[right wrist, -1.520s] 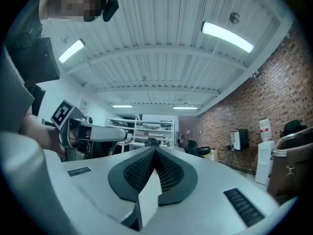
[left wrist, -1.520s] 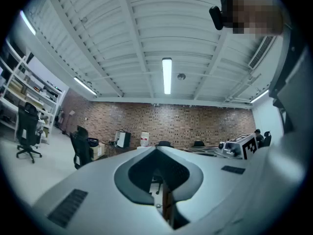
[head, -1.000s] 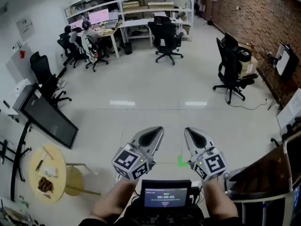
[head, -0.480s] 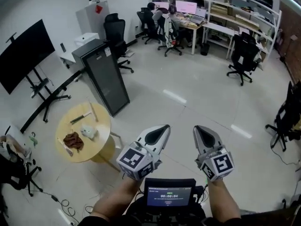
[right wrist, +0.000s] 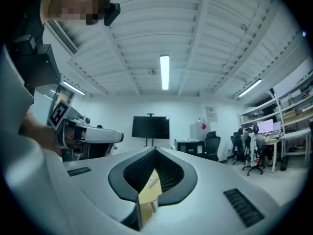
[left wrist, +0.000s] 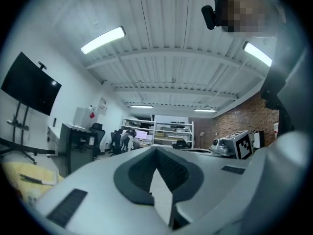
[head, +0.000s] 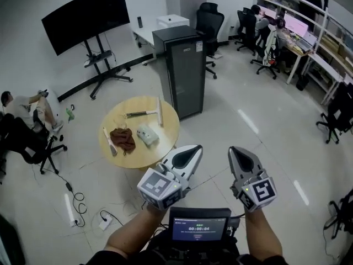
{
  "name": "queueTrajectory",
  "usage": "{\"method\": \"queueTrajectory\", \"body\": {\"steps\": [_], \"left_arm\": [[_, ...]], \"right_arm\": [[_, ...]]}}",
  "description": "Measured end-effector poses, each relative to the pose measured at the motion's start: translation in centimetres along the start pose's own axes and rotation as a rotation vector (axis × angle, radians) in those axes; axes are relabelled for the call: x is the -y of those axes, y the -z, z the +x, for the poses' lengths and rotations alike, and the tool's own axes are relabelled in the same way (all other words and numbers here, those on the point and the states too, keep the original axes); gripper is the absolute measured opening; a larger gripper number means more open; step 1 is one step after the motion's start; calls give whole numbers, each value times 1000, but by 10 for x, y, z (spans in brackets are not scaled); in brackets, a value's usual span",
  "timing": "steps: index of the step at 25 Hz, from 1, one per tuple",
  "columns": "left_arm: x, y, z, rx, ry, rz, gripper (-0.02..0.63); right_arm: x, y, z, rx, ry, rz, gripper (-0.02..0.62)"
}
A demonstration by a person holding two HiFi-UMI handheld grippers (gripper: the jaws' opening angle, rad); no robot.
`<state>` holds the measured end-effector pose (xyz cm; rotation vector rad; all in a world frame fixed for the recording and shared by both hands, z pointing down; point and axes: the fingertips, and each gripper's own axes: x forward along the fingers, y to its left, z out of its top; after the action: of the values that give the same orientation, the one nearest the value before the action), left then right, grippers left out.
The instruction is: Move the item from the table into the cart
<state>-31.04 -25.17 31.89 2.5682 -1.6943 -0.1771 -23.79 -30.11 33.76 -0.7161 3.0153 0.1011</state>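
**Though in plain sight, not yet reached**

While lying loose on the round yellow tabletop [head: 135, 156], touched by neither gripper: a crumpled brown cloth [head: 122, 139], a small pale lump [head: 147, 134] just right of it, a light stick [head: 108, 141] just beside the cloth's left edge. Toward the far rim, a slim tool [head: 138, 114] and a white bar [head: 159, 111]. Cannot tell which of these counts as the item.

Nearer the camera, held side by side over the pale floor [head: 248, 115]: the left gripper [head: 190, 153], its tip close to the tabletop's near rim in the head view, and the right gripper [head: 238, 154], well clear of it. Fingers of each pressed together at the tips, with nothing caught between them. Low between the wrists, a small lit screen [head: 198, 225].

Just past the tabletop's far right rim, a tall black cabinet [head: 185, 73]. Farther left, a big dark monitor [head: 85, 15] on a wheeled stand. At the far left, a seated person [head: 22, 115]. Off to the right, desks [head: 300, 48] and office chairs [head: 333, 112].
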Motion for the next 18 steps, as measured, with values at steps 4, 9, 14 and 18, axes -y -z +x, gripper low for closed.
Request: {"method": "queueTrajectory", "body": {"steps": [4,9,14,18], "left_arm": [[-84,-4,4,-11,-160,12,0],[-177,-4,8,-8,-333,15,0],[-278,-11,-5,-1,-445,20,0],[-364,-9,-32,16,-521,23,0]], "right_arm": [[10,13,93,-10,-158,17,2],[23,24,197,-15,-322,-2,2],[6,36,310,-18,-417,17,2],[-24,51,399,-18,-489,2,2]]}}
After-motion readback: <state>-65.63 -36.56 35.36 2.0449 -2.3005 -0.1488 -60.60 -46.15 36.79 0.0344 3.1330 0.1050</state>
